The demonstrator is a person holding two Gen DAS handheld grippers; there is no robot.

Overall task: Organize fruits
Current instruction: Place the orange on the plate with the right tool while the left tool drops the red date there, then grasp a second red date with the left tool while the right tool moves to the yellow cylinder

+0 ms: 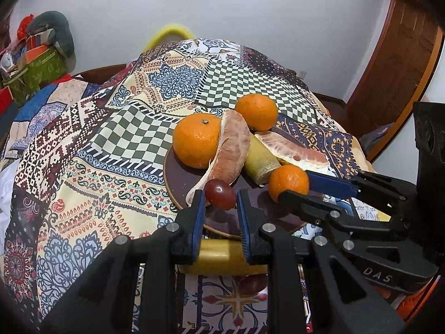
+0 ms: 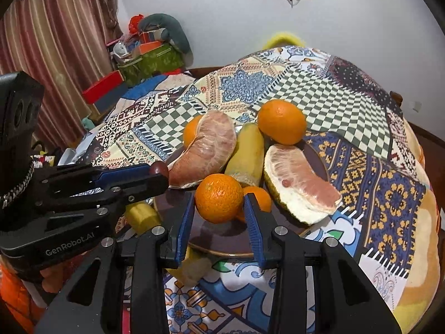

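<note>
Here, glossy round grape [image 1: 220, 194], perhaps pinched, between ribbed pads [image 1: 198, 217].

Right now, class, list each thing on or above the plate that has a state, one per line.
left gripper: shut on the grape
right gripper: shut on the small orange
banana: unpeeled, lying on the plate
pomelo segments: peeled

Support surface: table covered with patchwork-print cloth [image 1: 116, 144], checkered and floral panels. Directly on cloth: round dark plate [image 1: 180, 183] with pale rim, holding the fruit. A yellow banana piece [image 2: 140, 217] lies on the cloth just beside the plate's near edge.
</note>
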